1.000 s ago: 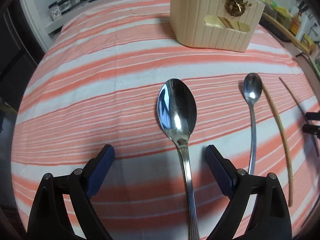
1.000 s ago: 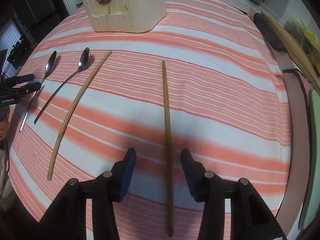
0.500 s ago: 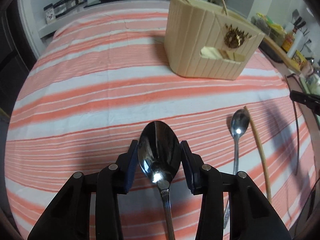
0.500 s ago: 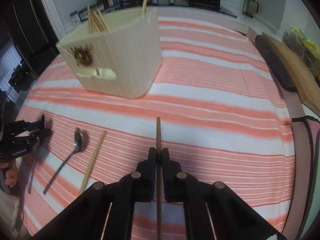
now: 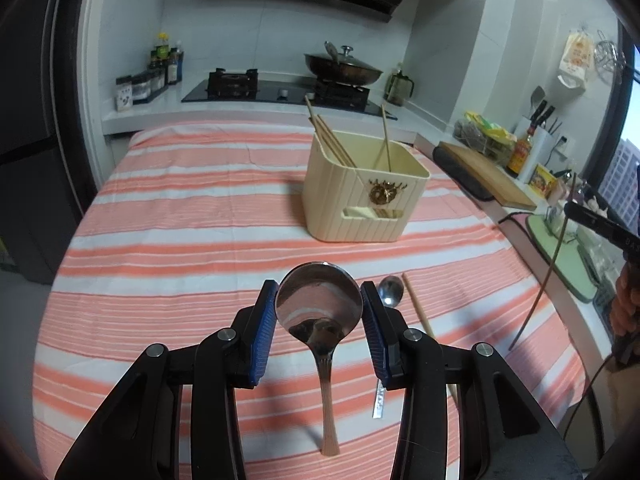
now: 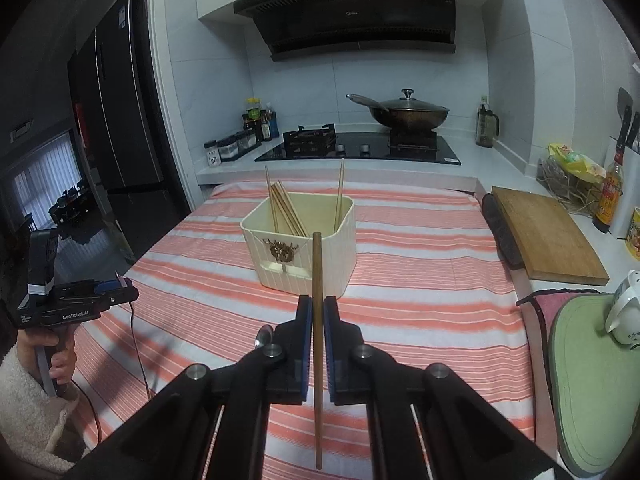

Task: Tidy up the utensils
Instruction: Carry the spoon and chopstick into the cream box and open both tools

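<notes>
My left gripper (image 5: 319,300) is shut on a large steel spoon (image 5: 319,300), gripped by its bowl, handle hanging down, lifted above the striped cloth. My right gripper (image 6: 317,312) is shut on a dark wooden chopstick (image 6: 317,264), held upright above the cloth; it also shows at the right in the left wrist view (image 5: 552,268). The cream utensil holder (image 5: 362,196) stands ahead with several chopsticks in it; it also shows in the right wrist view (image 6: 304,248). A small spoon (image 5: 390,292) and a light chopstick (image 5: 418,306) lie on the cloth.
A stove with a lidded wok (image 6: 404,114) sits at the back. A wooden cutting board (image 6: 548,232) and bottles stand on the right counter. A green mat (image 6: 592,384) with a mug (image 6: 624,312) lies at near right. Spice jars (image 5: 148,80) stand at back left.
Both grippers have risen and tilted up from the table with the spoon and chopstick held. One second ago both were open around these items on the cloth.
</notes>
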`<action>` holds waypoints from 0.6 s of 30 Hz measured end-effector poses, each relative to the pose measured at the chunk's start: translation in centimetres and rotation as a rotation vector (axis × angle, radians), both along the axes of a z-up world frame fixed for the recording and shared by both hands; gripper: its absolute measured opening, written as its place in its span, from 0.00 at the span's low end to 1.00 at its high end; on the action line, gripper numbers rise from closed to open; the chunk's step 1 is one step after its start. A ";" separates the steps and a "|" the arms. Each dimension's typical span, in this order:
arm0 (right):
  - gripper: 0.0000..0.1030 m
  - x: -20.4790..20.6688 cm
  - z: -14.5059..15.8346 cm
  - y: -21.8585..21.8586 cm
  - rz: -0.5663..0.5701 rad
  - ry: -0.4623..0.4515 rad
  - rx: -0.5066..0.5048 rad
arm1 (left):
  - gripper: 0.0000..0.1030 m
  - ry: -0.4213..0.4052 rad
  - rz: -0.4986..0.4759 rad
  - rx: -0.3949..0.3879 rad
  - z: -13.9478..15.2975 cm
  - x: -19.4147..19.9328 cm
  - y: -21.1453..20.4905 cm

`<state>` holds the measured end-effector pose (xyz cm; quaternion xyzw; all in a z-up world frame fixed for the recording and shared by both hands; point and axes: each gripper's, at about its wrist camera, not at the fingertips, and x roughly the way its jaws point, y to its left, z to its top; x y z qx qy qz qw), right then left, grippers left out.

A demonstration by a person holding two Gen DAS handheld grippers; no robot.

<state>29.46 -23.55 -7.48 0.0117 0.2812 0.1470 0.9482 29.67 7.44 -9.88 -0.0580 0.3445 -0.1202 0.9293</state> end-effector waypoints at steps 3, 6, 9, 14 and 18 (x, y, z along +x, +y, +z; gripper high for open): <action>0.06 -0.1 0.6 -0.2 -0.003 -0.014 0.033 | 0.40 -0.022 0.002 0.005 1.0 -0.4 0.2; 0.06 0.1 1.2 -0.2 0.001 -0.033 0.047 | 0.40 -0.037 0.000 -0.004 2.0 -0.5 0.4; 0.06 0.6 1.8 0.0 0.001 -0.058 0.039 | 0.40 -0.045 -0.006 -0.016 3.1 0.1 0.7; 0.06 2.5 3.7 0.2 0.004 -0.113 0.028 | 0.40 -0.087 -0.021 -0.037 7.2 2.2 1.3; 0.06 5.6 7.1 0.8 0.015 -0.183 0.014 | 0.40 -0.167 -0.022 -0.075 13.3 5.1 1.4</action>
